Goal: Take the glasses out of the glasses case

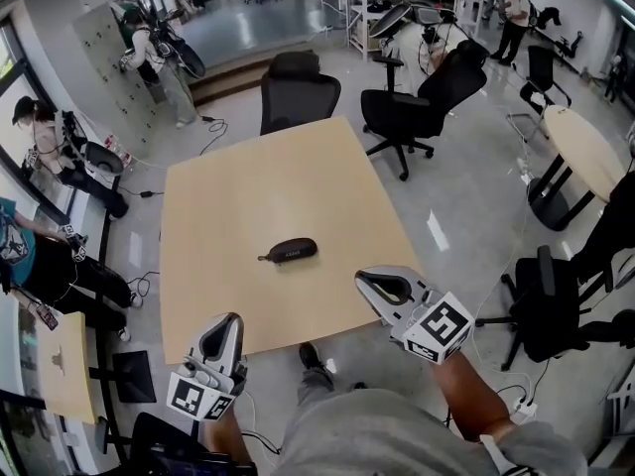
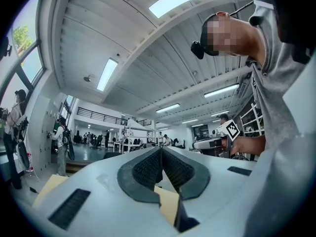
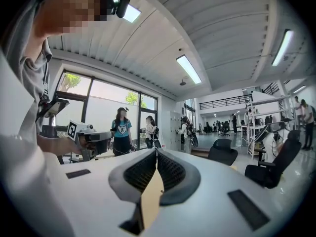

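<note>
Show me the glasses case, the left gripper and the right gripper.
glasses case (image 1: 289, 251), head view, middle of its dark shell.
left gripper (image 1: 226, 321), head view, tips of its closed jaws.
right gripper (image 1: 365, 282), head view, tips of its closed jaws.

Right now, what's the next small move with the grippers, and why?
Probably move the left gripper and right gripper forward toward the glasses case: it lies closed on the table, untouched, while both sets of jaws are shut short of it.

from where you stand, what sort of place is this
Likely an open-plan office or lab: a wooden table, black swivel chairs behind it, grey lockers by the far wall.
</note>
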`<move>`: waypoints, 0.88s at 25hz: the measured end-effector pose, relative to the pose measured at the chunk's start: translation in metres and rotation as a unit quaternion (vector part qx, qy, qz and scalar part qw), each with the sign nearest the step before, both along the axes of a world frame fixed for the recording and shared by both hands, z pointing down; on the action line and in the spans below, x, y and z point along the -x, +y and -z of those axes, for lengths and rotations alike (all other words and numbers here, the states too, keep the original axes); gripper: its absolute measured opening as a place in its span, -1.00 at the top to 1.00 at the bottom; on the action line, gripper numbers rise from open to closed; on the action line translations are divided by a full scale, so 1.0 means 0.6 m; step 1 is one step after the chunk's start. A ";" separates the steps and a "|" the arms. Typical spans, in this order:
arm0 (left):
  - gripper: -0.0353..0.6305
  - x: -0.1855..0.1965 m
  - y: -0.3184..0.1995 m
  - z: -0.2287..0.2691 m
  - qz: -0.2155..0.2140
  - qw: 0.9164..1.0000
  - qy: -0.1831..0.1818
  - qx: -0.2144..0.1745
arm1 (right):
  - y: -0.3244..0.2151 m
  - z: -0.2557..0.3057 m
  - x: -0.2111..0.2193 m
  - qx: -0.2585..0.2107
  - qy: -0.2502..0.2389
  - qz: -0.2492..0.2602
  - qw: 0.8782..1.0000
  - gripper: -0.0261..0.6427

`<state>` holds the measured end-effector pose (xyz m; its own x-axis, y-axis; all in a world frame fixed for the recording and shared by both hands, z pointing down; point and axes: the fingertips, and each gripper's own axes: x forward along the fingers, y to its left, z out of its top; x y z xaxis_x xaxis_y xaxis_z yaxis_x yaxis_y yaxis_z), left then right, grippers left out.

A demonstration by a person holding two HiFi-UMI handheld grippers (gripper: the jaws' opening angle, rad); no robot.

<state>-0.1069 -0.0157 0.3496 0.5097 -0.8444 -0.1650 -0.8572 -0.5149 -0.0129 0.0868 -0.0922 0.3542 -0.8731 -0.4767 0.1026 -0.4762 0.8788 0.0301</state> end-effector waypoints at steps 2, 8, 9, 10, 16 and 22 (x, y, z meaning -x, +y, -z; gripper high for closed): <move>0.85 0.006 -0.033 -0.006 -0.009 1.000 0.004 -0.002 | -0.018 -0.008 0.012 0.002 0.005 -0.002 1.000 0.90; 0.85 0.040 -0.147 -0.023 -0.037 0.999 0.007 0.007 | -0.106 -0.033 0.056 0.016 0.015 -0.020 1.000 0.90; 0.85 0.046 -0.167 -0.027 -0.040 0.999 0.005 0.009 | -0.124 -0.038 0.063 0.020 0.015 -0.023 0.999 0.90; 0.85 0.054 -0.186 -0.030 -0.043 0.999 0.003 0.012 | -0.140 -0.043 0.071 0.023 0.015 -0.025 0.999 0.90; 0.85 0.096 -0.295 -0.057 -0.064 0.997 0.004 0.036 | -0.227 -0.076 0.128 0.046 0.028 -0.035 0.998 0.90; 0.85 0.114 -0.367 -0.103 -0.092 0.994 -0.009 0.054 | -0.278 -0.118 0.169 0.072 0.039 -0.052 0.995 0.90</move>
